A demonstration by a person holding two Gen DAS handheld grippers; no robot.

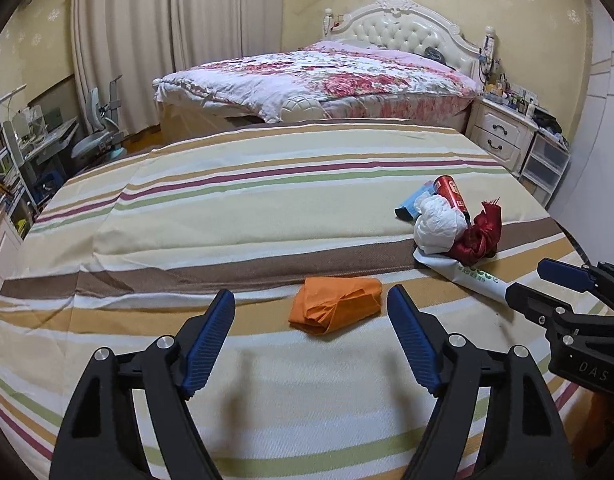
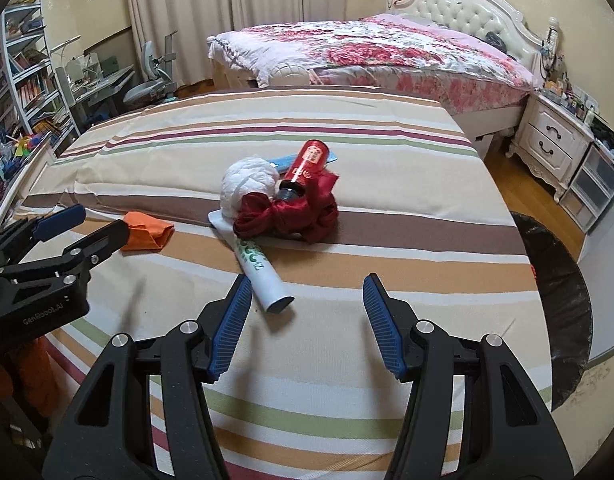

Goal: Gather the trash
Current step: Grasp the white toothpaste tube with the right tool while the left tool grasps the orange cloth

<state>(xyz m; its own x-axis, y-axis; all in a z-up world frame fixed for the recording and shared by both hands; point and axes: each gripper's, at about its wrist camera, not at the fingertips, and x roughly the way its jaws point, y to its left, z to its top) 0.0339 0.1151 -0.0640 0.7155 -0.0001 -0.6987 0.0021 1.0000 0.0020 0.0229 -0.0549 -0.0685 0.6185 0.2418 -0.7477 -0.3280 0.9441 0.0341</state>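
Just ahead of the wide-open, empty left hand-held gripper lies an orange cloth, while the right hand-held gripper, equally spread and empty, faces a white tube.

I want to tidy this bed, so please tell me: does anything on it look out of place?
Yes. On the striped sheet lies a heap of litter: a white wad, a red can tipped over red cloth, and a white tube. An orange rag lies apart. Both tools are open.

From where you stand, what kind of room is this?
Most likely a bedroom: a bed with a white tufted headboard and floral quilt, a white two-drawer nightstand, and a striped sheet underneath the trash.
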